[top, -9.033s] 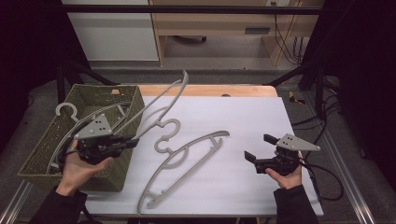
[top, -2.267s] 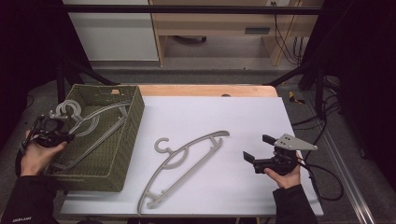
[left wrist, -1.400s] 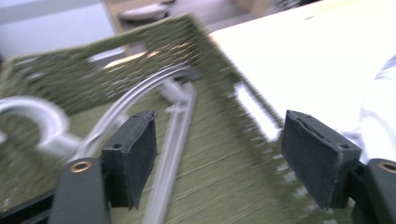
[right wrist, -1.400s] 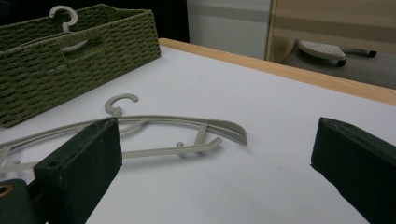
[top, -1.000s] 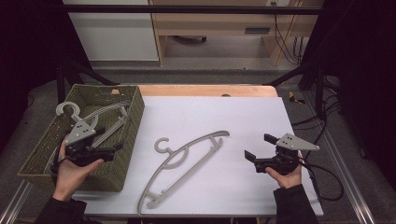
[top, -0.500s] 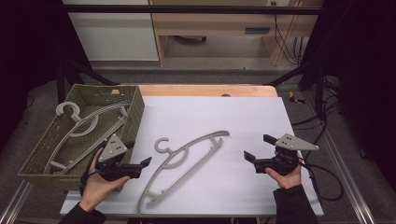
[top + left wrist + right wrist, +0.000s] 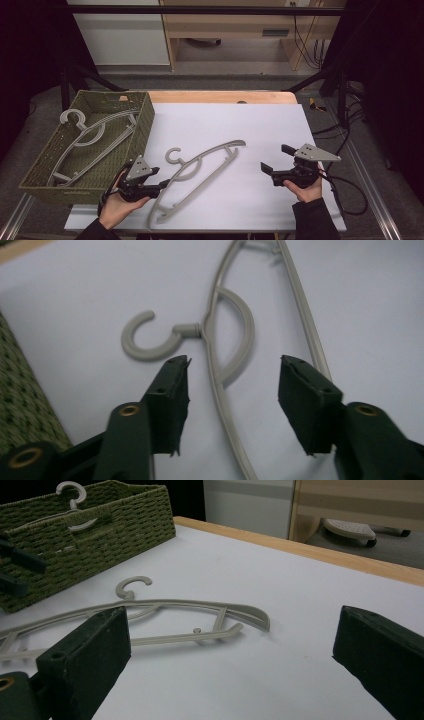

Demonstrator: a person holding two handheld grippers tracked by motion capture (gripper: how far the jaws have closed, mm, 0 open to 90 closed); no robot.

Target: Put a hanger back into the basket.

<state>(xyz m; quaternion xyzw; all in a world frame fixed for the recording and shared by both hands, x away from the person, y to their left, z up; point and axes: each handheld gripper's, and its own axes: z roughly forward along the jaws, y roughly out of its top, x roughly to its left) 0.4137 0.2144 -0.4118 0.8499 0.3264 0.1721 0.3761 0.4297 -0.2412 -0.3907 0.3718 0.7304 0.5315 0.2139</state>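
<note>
A grey plastic hanger (image 7: 200, 167) lies flat on the white table, its hook toward the basket. My left gripper (image 7: 161, 185) is low at the hanger's near-left end. In the left gripper view its jaws (image 7: 232, 380) straddle the hanger's arm (image 7: 220, 340) just below the hook. They have just been closing, but gaps remain on both sides and the pads do not touch the arm. My right gripper (image 7: 276, 159) rests open at the table's right, nothing between its jaws (image 7: 230, 645), facing the hanger (image 7: 190, 605).
A green woven basket (image 7: 145, 115) stands at the table's left and holds a second grey hanger (image 7: 90, 135). The right gripper view shows the basket (image 7: 100, 515) at its upper left. A wooden strip (image 7: 225, 96) edges the far side of the table.
My left gripper has moved right and down from the basket's near edge to the hanger on the table, and its jaws stand narrower. The right gripper has stayed put.
</note>
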